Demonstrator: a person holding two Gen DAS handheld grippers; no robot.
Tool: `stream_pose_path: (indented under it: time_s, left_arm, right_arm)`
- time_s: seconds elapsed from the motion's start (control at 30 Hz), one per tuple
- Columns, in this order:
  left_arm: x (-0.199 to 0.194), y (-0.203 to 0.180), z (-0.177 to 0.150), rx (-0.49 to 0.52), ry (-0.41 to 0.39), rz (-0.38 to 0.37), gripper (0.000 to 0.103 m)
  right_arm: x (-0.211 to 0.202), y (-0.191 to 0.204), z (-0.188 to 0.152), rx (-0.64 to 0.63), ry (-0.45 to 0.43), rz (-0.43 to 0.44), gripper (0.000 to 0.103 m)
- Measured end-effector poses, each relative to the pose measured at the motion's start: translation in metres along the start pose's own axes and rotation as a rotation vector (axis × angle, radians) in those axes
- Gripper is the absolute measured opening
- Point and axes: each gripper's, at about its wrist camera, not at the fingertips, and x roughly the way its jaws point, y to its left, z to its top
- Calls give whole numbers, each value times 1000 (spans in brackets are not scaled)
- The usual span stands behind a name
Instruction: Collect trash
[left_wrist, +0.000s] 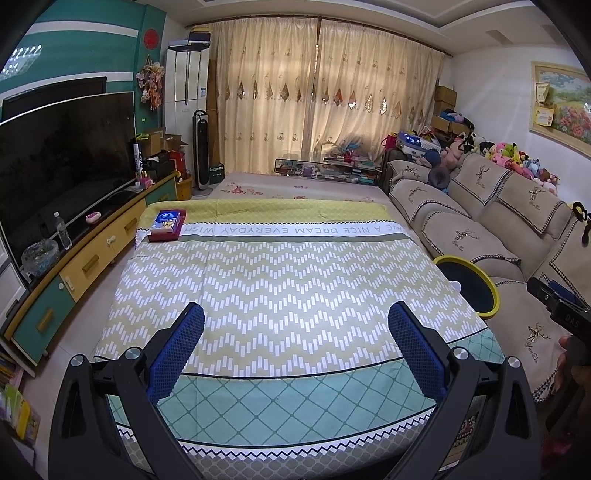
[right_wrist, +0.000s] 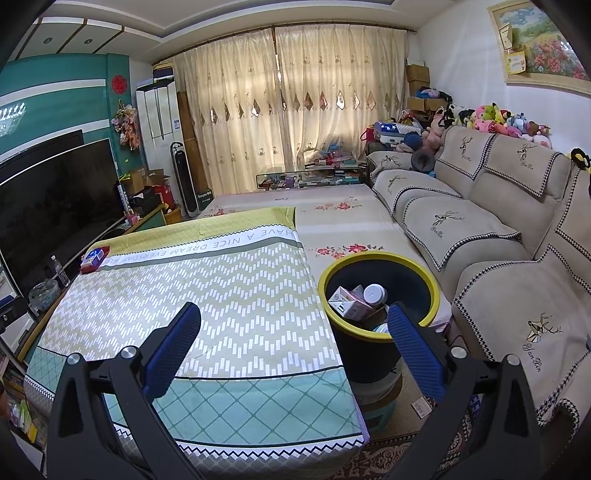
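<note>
My left gripper and right gripper are both spread wide, holding nothing. The trash sits in the yellow-rimmed bin beside the counter (handy for dropping), so I think I'm done.

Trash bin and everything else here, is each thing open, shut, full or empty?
Trash bin: open, no lid, trash inside, not full.
Left hand-held gripper: open, empty.
Right hand-held gripper: open, empty.
Tissue box: lying flat at the table's far corner.
Curtains: drawn shut.
TV: screen dark.
Water bottle: upright, cap on.
</note>
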Motion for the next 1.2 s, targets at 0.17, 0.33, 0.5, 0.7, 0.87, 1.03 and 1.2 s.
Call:
stream_pose_path:
  time_s: [0.17,0.33,0.5,0.7,0.87,1.03,1.2]
  left_arm:
    - [2,1,-1,-6,2,4,98]
    - [3,0,-1,-8,7,10,98]
    - [6,2,-1,-19,25,2,98]
    - [10,4,0,-23,27,15,98]
    - [13,6,1,-12,2,-4,98]
    - [49,20,14,-5,61,35,98]
    - [126,56,33,-18,121,109,98]
  right_arm:
    - [0,2,0,1,-1,0,96]
    - [2,1,-2,2,2,1,96]
    - [3,6,-6,0,8,4,96]
    - [7,7,-5,3,17,8,96]
    - [12,7,-2,12,26,32,96]
    - [45,20,12,6,78,108,96]
    - [117,54,33,-55,150,136,96]
